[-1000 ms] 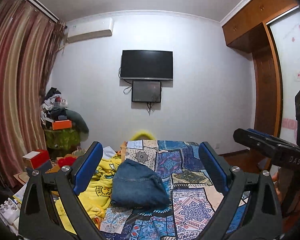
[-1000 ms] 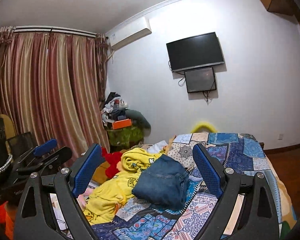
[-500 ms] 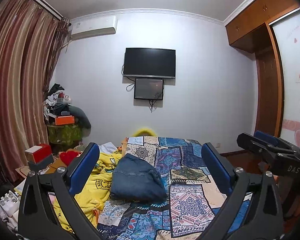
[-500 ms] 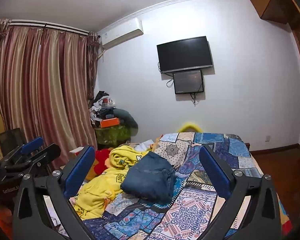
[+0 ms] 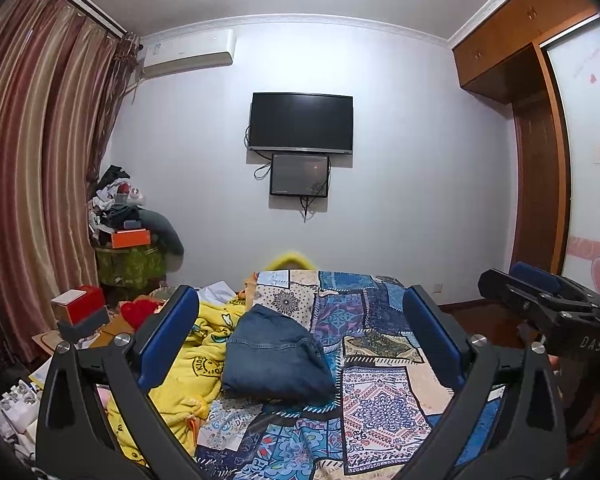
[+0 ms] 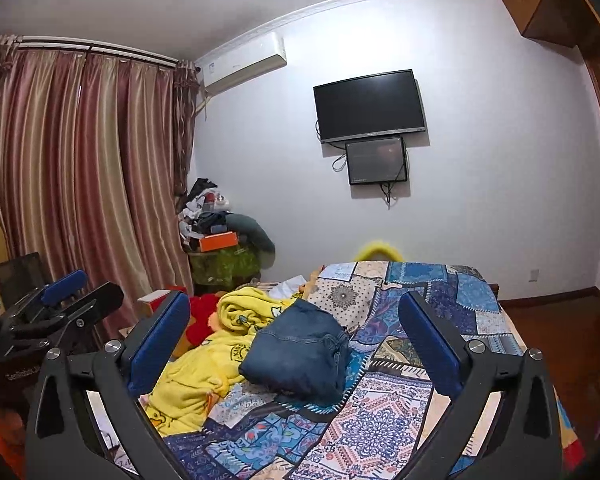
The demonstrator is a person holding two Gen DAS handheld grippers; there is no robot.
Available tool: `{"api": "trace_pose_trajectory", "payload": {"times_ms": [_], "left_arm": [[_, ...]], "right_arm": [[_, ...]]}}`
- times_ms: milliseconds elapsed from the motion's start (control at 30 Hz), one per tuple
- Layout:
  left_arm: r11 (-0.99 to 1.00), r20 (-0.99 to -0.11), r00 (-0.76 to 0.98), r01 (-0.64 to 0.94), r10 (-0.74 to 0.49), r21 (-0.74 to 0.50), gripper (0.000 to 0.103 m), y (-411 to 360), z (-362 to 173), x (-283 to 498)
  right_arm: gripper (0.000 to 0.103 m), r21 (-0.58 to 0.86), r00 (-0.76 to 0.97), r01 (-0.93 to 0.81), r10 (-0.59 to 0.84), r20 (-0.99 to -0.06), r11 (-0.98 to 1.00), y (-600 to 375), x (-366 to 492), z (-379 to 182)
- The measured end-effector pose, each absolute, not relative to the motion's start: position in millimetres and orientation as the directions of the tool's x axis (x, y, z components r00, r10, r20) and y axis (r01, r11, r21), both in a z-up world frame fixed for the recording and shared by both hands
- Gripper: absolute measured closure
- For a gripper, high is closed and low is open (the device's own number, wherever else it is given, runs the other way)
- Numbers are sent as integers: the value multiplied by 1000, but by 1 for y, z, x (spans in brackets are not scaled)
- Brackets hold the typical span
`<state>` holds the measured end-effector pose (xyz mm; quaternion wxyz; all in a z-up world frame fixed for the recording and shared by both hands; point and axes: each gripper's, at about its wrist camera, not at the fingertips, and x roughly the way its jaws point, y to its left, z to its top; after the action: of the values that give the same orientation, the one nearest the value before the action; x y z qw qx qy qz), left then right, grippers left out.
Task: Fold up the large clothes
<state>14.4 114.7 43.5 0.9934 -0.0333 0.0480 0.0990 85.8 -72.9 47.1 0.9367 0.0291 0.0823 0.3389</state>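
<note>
The folded jeans lie on the patchwork quilt, just beside the yellow blanket. Both the left gripper and the right gripper hover apart from the jeans, fingers released and empty, likely because folding is finished.

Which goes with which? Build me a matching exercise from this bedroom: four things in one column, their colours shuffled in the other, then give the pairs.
Things:
1. folded jeans
2. blanket
3. television
4. box on the corner pile

Colours:
A. black
B. orange
C. blue denim
D. yellow

Pairs: 1-C, 2-D, 3-A, 4-B
</note>
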Motion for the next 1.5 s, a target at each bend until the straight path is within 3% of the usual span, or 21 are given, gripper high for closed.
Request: {"api": "trace_pose_trajectory", "payload": {"times_ms": [1500], "left_arm": [[985,-122,980,-165,157,-57,1,120,36,26]], "right_arm": [[0,122,766,-617,629,-136,777,-83,86,48]]}}
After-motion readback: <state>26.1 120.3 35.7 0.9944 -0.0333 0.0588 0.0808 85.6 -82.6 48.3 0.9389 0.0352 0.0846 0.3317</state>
